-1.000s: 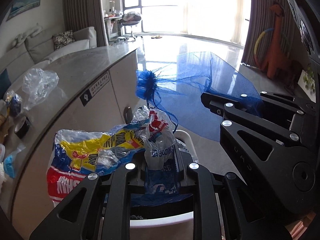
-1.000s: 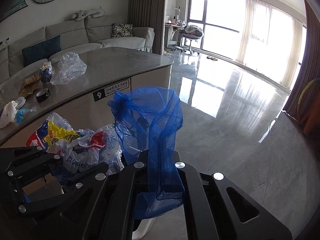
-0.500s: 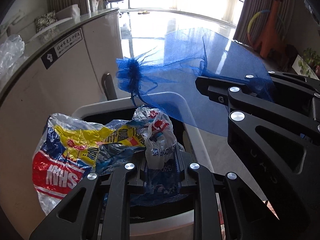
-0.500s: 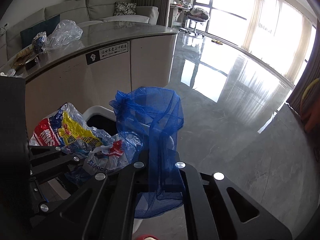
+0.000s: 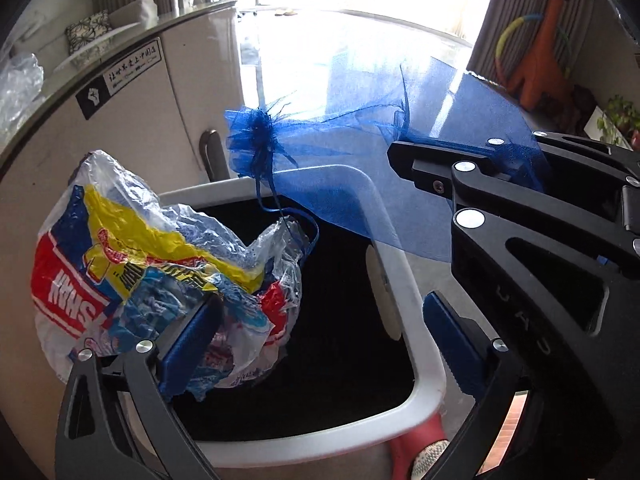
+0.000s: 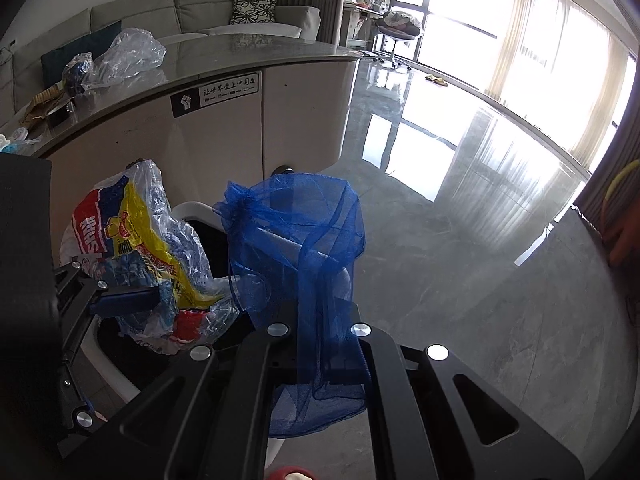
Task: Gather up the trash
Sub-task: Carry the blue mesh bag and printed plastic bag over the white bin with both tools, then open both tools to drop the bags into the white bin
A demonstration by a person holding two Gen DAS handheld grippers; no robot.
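Below, white bin (image 5: 394, 240); left hand-held gripper (image 5: 320, 344) opening, crumpled wrapper (image 5: 160, 272) against left pad.

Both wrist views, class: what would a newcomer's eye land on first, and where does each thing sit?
First the crumpled red, yellow and blue plastic bag, hanging over the white bin against one blue pad of the left gripper, whose jaws are opening. Next the sheer blue mesh bag, pinched in the shut right gripper above the bin's rim. Behind, a clear bag lies on the grey counter.
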